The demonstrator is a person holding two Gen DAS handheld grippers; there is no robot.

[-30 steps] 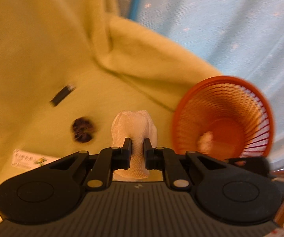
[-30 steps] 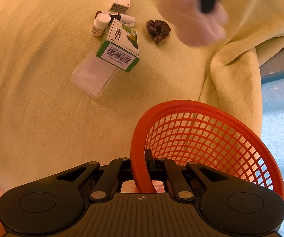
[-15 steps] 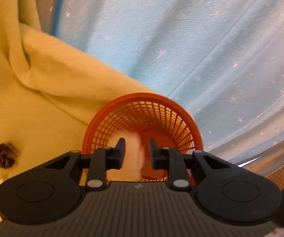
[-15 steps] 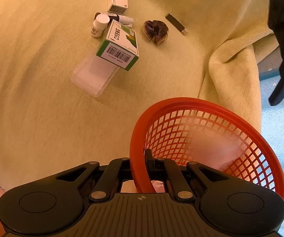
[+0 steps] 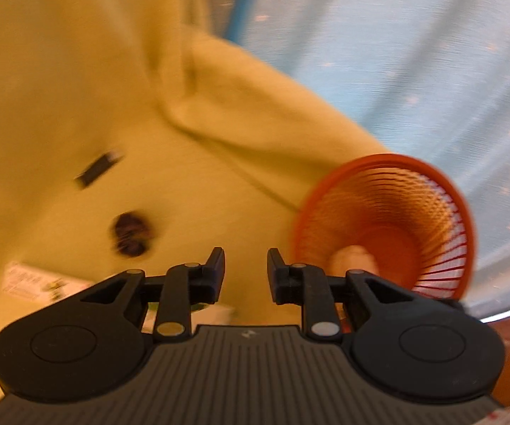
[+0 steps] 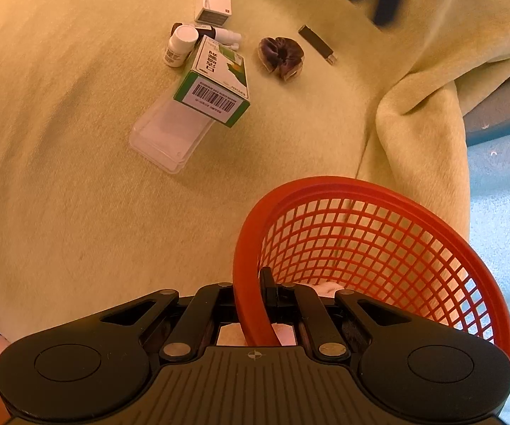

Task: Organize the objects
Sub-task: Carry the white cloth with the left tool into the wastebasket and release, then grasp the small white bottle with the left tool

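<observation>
Jaws of the left gripper (image 5: 246,271) stand apart and empty; the right gripper (image 6: 255,299) is clamped on the basket (image 6: 379,233) rim. Light, stiff mesh, so that rim suits holding. On the blanket (image 6: 60,194), the box (image 6: 216,83) is light and rigid; the scrunchie (image 6: 281,56) is soft and pinches anywhere.

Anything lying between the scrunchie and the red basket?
Nothing: in the right wrist view only bare yellow blanket lies between the scrunchie and the red basket.
</observation>
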